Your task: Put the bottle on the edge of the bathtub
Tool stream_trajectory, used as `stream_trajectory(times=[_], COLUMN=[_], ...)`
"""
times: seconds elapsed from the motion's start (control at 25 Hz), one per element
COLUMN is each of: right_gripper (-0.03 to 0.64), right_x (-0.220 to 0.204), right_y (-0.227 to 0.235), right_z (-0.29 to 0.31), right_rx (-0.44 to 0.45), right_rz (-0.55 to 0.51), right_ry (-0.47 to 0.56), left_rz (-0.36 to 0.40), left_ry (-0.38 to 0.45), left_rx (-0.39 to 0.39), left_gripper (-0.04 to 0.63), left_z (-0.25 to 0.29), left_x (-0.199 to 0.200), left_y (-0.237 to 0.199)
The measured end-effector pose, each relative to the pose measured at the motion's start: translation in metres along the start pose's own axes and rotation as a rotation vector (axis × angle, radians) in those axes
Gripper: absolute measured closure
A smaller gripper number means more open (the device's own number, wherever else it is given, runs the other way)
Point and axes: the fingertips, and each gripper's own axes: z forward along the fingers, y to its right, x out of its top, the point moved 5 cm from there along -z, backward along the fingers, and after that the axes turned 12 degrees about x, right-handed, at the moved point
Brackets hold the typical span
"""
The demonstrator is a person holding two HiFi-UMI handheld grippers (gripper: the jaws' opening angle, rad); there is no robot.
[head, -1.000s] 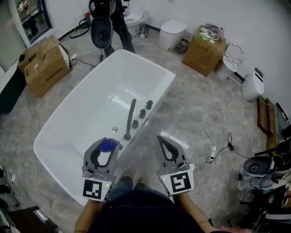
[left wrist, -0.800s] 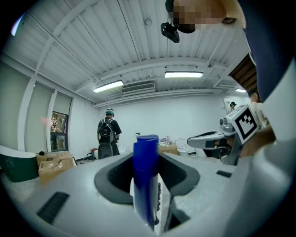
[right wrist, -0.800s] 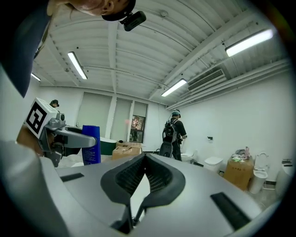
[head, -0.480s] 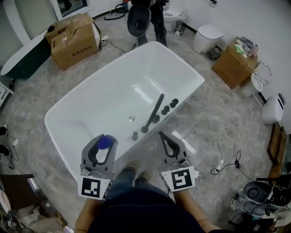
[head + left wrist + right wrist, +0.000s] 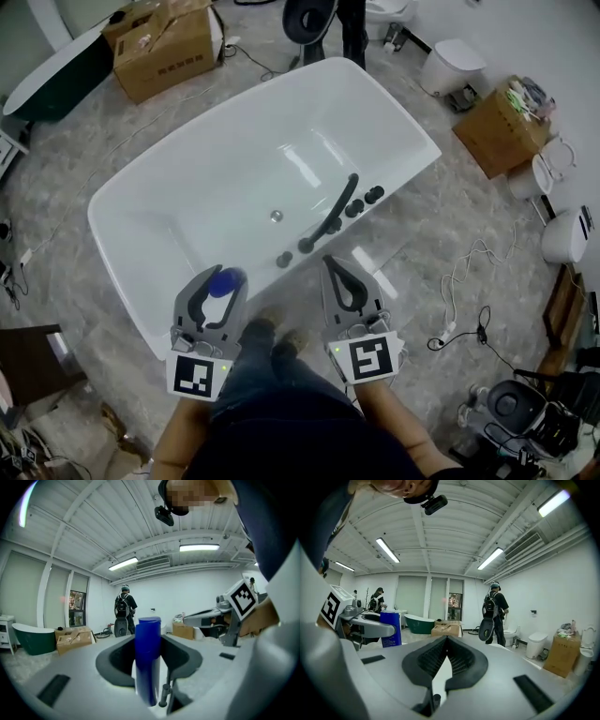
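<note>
A blue bottle [image 5: 223,282] stands upright between the jaws of my left gripper [image 5: 217,277], which is shut on it. In the left gripper view the bottle [image 5: 147,658] fills the middle between the dark pads. The gripper hovers over the near rim of the white bathtub [image 5: 105,236], beside the person's legs. My right gripper [image 5: 335,265] is shut and empty, just off the tub's near side close to the dark faucet [image 5: 339,212]. From the right gripper view, the bottle [image 5: 390,629] shows at the left in the other gripper.
Dark knobs [image 5: 362,205] sit on the tub's edge by the faucet. Cardboard boxes [image 5: 169,42] [image 5: 502,131] stand on the floor beyond the tub, with toilets [image 5: 453,66] [image 5: 567,234]. White cables [image 5: 459,281] trail on the floor at the right. A person [image 5: 494,611] stands at the far end.
The head view has swung, so the bathtub now lies more square across the picture and nearer. Both grippers keep their places in view, and the left one still holds the bottle.
</note>
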Motion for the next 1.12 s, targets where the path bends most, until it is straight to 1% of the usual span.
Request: stream_trajectory(times=[0.2, 0.44, 0.56, 0.8, 0.96, 1.12], right_gripper=[0.6, 0.6, 0.6, 0.6, 0.6, 0.6], right_x=[-0.019, -0.051, -0.066, -0.085, -0.102, -0.115], right_y=[-0.001, -0.005, -0.006, -0.004, -0.006, -0.012], right_z=[0.007, 0.018, 0.022, 0.025, 0.029, 0.029], right_rx=[0.026, 0.05, 0.049, 0.051, 0.061, 0.074], right_rz=[-0.014, -0.024, -0.013, -0.011, 0.006, 0.023], right_ry=[-0.021, -0.054, -0.082, -0.115, -0.152, -0.188], left_rz=[-0.01, -0.019, -0.015, -0.034, -0.019, -0.014], left_ry=[-0.004, -0.035, -0.054, -0.078, -0.094, -0.132], left_rx=[-0.014, -0.055, -0.063, -0.093, -0.115, -0.127], left_gripper=[0.437, 0.437, 0.437, 0.437, 0.437, 0.437], left_z=[0.01, 0.023, 0.028, 0.037, 0.046, 0.054], left_x=[-0.024, -0.065, -0.084, -0.119, -0.141, -0.162], left_y=[0.007, 0.012, 0.017, 0.028, 0.035, 0.041])
